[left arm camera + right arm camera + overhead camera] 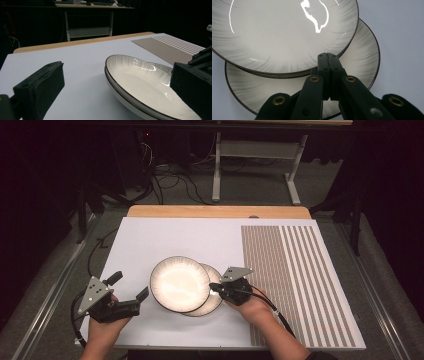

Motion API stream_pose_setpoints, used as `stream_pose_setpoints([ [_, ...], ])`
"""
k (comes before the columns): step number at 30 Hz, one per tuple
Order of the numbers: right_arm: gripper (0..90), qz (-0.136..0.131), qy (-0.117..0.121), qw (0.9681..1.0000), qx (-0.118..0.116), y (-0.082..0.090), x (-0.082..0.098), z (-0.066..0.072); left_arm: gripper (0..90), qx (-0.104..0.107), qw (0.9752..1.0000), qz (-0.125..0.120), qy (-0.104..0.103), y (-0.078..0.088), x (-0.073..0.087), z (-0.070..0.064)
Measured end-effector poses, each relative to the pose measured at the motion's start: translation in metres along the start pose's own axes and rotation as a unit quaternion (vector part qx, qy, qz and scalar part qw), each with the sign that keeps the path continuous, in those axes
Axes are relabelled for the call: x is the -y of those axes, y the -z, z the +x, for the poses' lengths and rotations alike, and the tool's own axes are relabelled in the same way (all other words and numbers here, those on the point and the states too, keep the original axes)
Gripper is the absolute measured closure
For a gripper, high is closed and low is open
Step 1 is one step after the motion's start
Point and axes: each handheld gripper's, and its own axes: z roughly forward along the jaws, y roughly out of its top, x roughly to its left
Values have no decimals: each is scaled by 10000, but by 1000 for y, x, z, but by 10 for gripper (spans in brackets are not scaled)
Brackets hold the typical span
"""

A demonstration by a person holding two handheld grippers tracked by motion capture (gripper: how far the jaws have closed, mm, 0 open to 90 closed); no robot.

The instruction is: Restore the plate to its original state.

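top plate (179, 283) overlaps lower plate (210, 301) on white mat (165, 237); left gripper (131, 296) jaws wide beside them; right gripper (216, 287) jaws closed, empty, over lower plate

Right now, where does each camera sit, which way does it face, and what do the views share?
High view: above the person's side, facing forward and down on the table; both hands, left gripper open, right gripper shut at the plates.
Left gripper view: low, facing across the table between its wide jaws at the top plate.
Right gripper view: facing down past its closed jaws onto the top plate and the lower plate.
Shared: the two stacked plates.
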Motion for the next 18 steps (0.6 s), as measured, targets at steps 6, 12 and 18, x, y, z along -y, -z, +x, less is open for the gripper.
stream_pose_setpoints([
  [6, 900, -28, 17, 10000, -3, 0, -1, 0, 0, -16, 10000, -11, -7, 0, 0, 0],
  [12, 900, -29, 14, 10000, -5, 0, -1, 1, 0, -31, 10000, -2, -13, 0, 0, 0],
  [18, 900, -28, 10, 10000, -6, 0, -1, 1, 2, -29, 10000, -5, -12, 0, 0, 0],
])
